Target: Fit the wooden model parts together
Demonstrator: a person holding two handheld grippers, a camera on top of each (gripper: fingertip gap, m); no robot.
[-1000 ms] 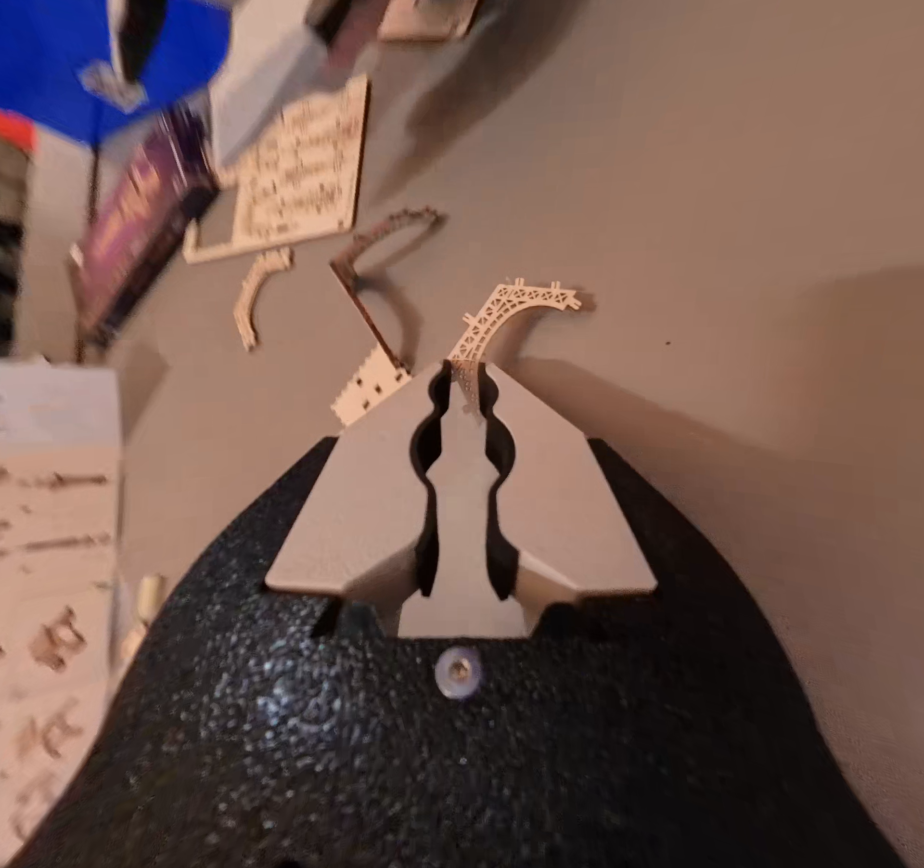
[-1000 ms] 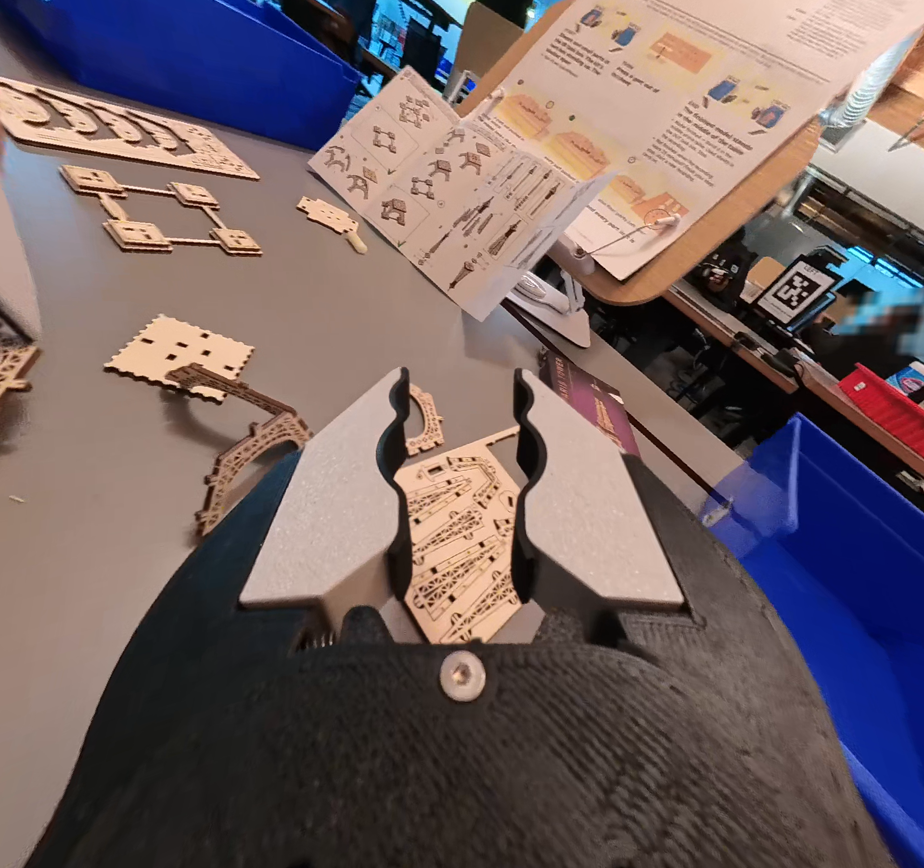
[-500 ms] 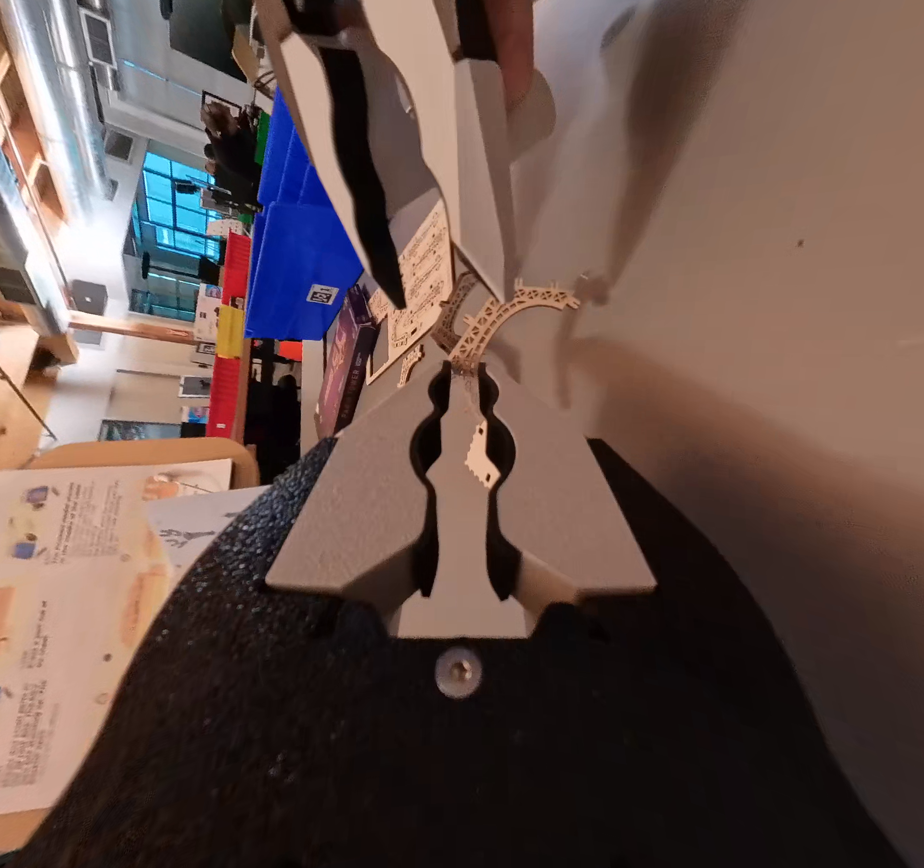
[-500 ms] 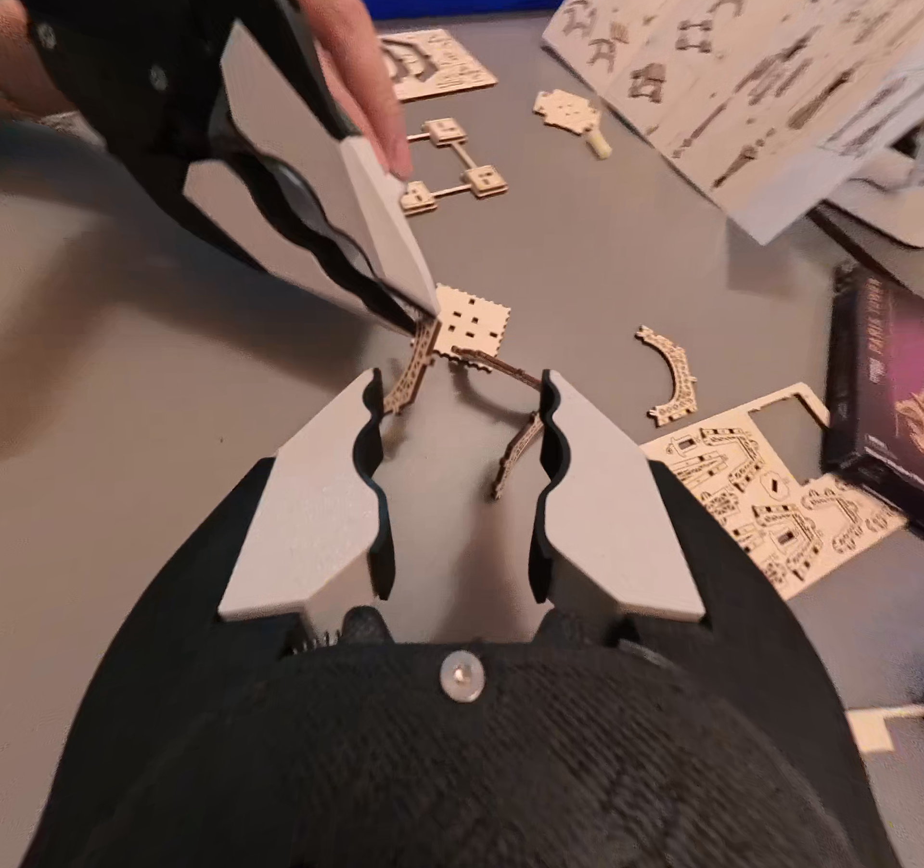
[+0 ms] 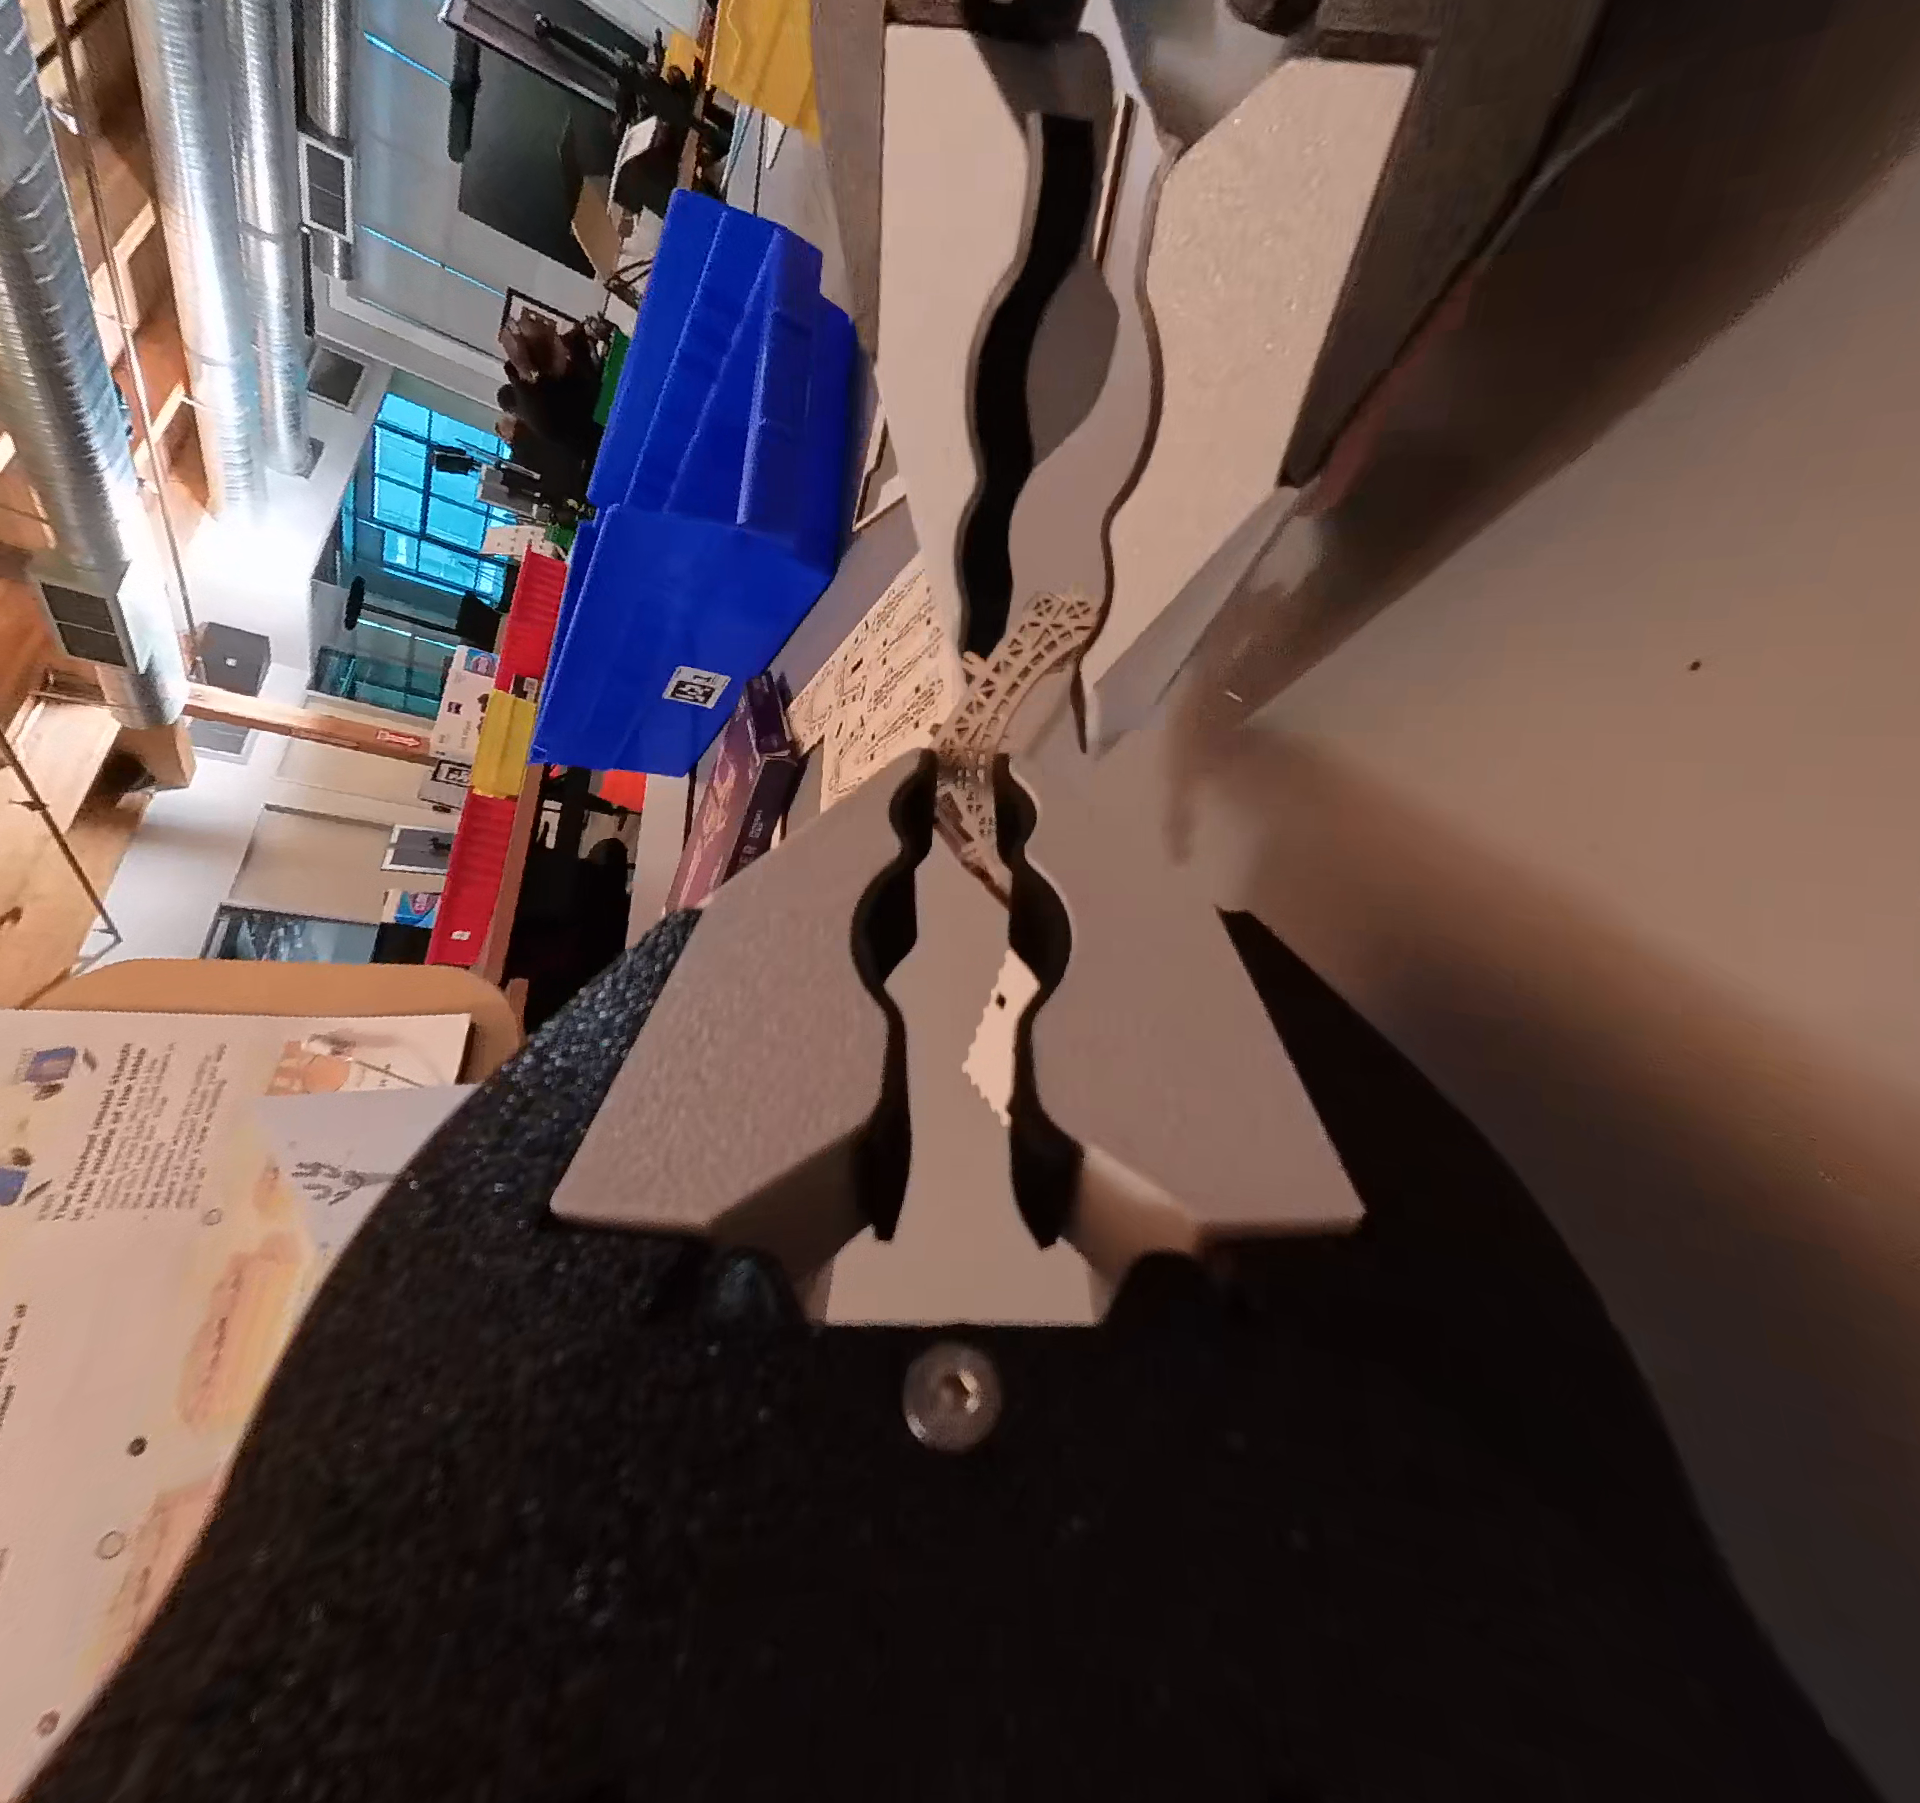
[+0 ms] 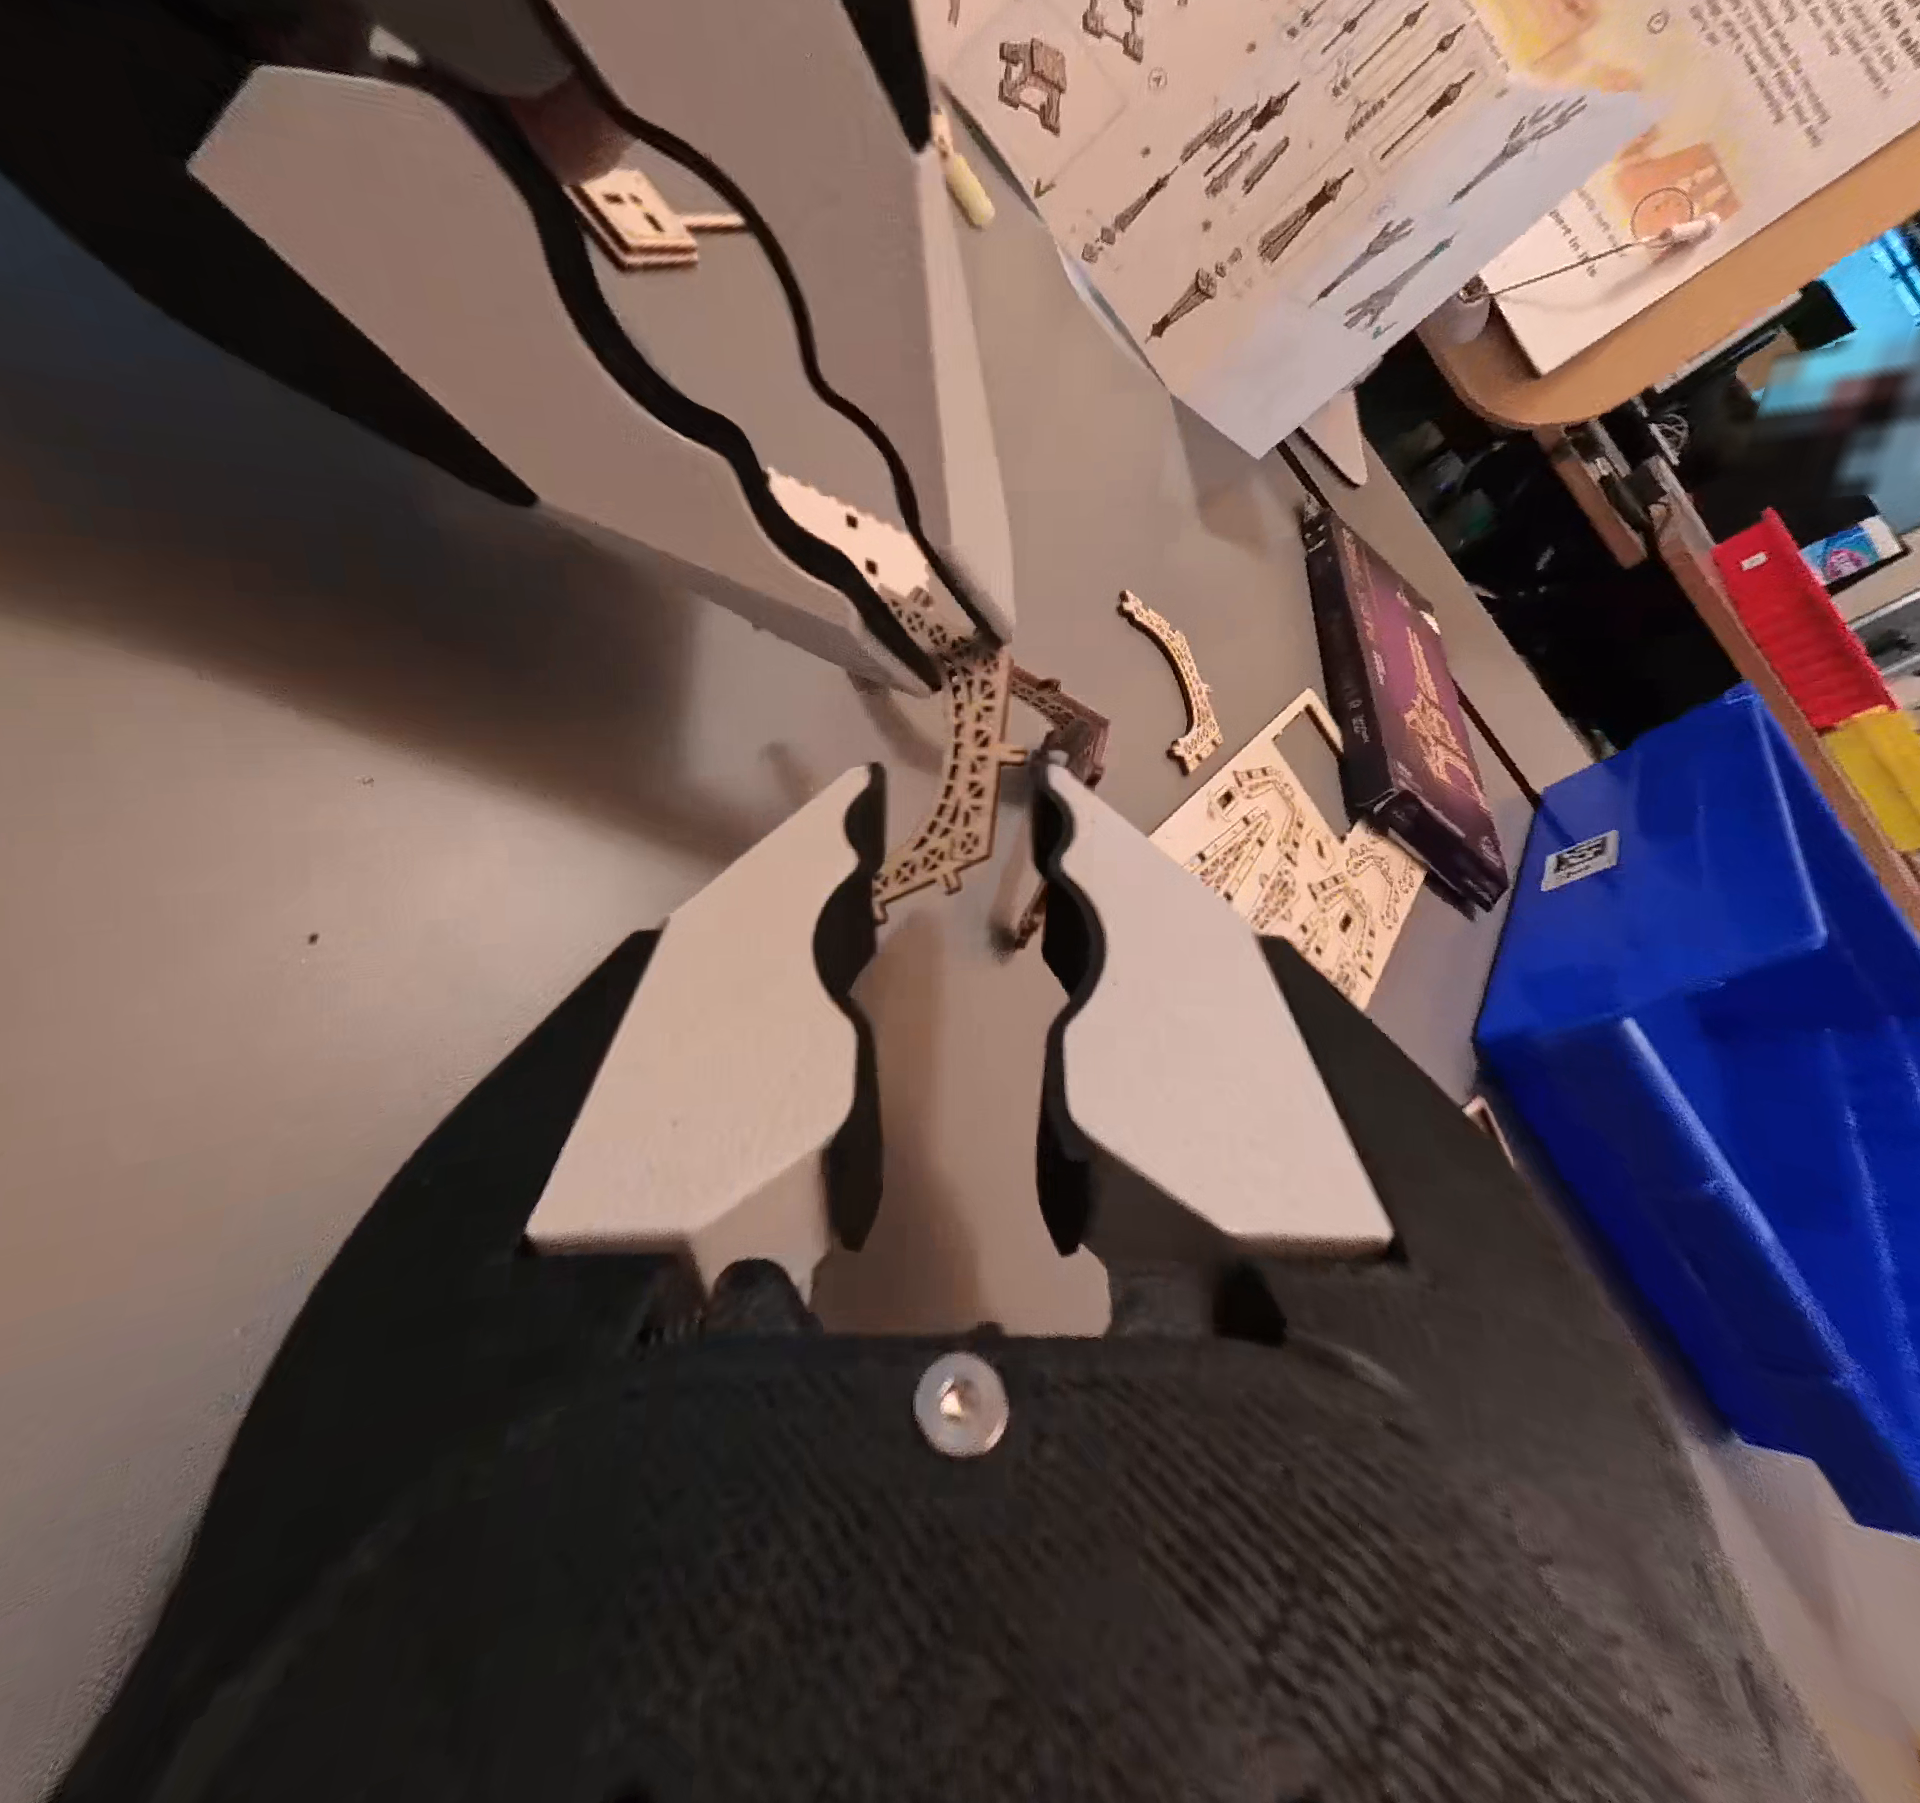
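Wooden model: a pale lattice assembly (image 6: 961,787) of laser-cut parts — a curved leg joined to a small square plate (image 6: 847,532) — was held above the grey surface (image 6: 312,818), between the two claws.
Left claw: the left claw (image 5: 961,766) was pinched on the model at its tips, with the square plate (image 5: 997,1036) showing in the gap between its fingers; in the right wrist view the left claw (image 6: 961,657) reached in from the upper left.
Right claw: the right claw (image 6: 956,777) stood slightly spread around the free end of the curved leg; I cannot tell whether its pads touched the wood. In the left wrist view the right claw (image 5: 1023,657) came down from the top, tip to tip with the left one.
Second leg: a darker lattice piece (image 6: 1070,730) hung from the same assembly just beside the right finger.
Loose parts: a curved arch piece (image 6: 1174,678) lay on the surface to the right, near a cut-out parts sheet (image 6: 1288,870).
Box: a dark purple box (image 6: 1403,714) lay beside the sheet.
Further out: a blue bin (image 6: 1714,1078) sat at the right edge — an instruction sheet (image 6: 1299,91) was propped up behind.
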